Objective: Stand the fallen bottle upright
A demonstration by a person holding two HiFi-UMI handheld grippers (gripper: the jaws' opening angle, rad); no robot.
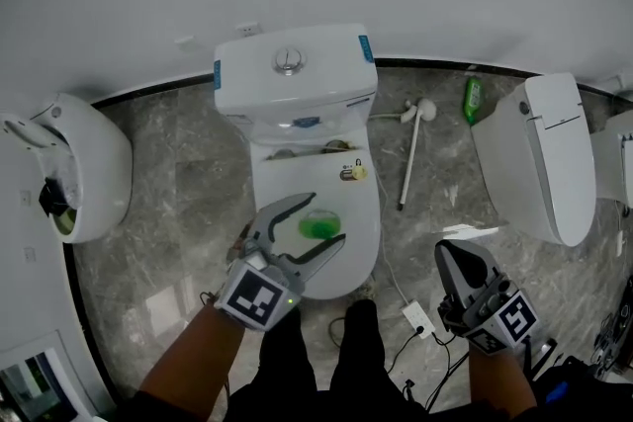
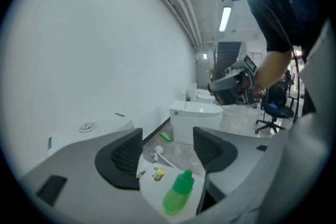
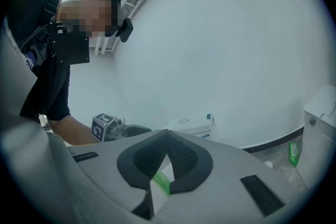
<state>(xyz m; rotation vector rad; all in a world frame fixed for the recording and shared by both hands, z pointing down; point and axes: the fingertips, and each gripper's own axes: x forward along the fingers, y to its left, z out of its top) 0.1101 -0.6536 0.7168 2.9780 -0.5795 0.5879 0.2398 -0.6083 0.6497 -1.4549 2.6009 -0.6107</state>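
A small green bottle (image 1: 318, 226) stands upright on the closed white toilet lid (image 1: 361, 212). In the left gripper view the bottle (image 2: 178, 194) shows cap up, below the jaws and clear of both pads. My left gripper (image 1: 327, 218) hovers above it, open, with nothing between its fingers (image 2: 168, 136). My right gripper (image 1: 457, 257) hangs at the lower right over the floor beside the toilet, its jaws shut and empty. In the right gripper view its pads meet at the tips (image 3: 168, 136), and a sliver of green shows through the gap below them.
A second green bottle (image 1: 474, 99) lies on the floor by the wall. A white toilet brush (image 1: 410, 153) lies beside it. Another toilet (image 1: 539, 158) stands right, a white fixture (image 1: 89, 163) left. A power strip with cables (image 1: 415, 316) lies near my feet. A small yellow item (image 1: 354, 171) sits on the lid's rear.
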